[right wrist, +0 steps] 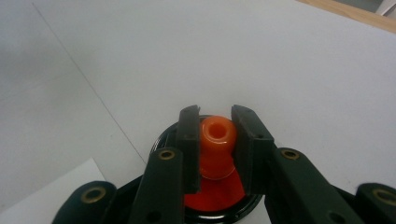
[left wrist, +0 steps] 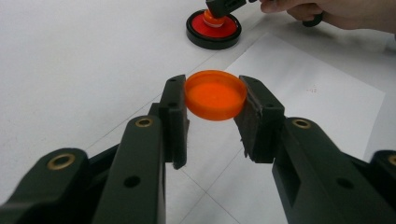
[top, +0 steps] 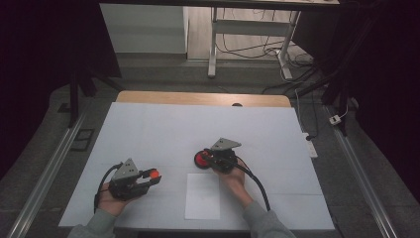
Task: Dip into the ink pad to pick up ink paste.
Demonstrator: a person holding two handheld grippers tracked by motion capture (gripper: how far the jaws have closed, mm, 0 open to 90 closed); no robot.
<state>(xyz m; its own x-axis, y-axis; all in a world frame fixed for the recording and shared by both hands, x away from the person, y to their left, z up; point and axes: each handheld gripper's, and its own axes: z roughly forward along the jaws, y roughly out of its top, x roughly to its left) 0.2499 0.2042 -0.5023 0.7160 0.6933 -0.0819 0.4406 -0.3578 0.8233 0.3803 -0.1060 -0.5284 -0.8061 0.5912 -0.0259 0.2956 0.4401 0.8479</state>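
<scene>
My left gripper [left wrist: 215,100] is shut on an orange round cap [left wrist: 215,94], held just above the white table cover; in the high view the cap [top: 154,174] sits at the tip of the left gripper [top: 152,176]. My right gripper [right wrist: 215,140] is shut on the orange neck [right wrist: 216,144] that rises from a red and black round base [right wrist: 219,196]. In the high view that base [top: 202,158] rests on the table at the tip of the right gripper [top: 210,157]. The left gripper view shows the base [left wrist: 213,29] farther off.
A white sheet of paper [top: 202,196] lies between the two hands near the front edge. The white cover [top: 198,129] spans the table, with a wooden edge [top: 203,98] at the back. Beyond it stand a desk frame [top: 247,44] and cables on the floor.
</scene>
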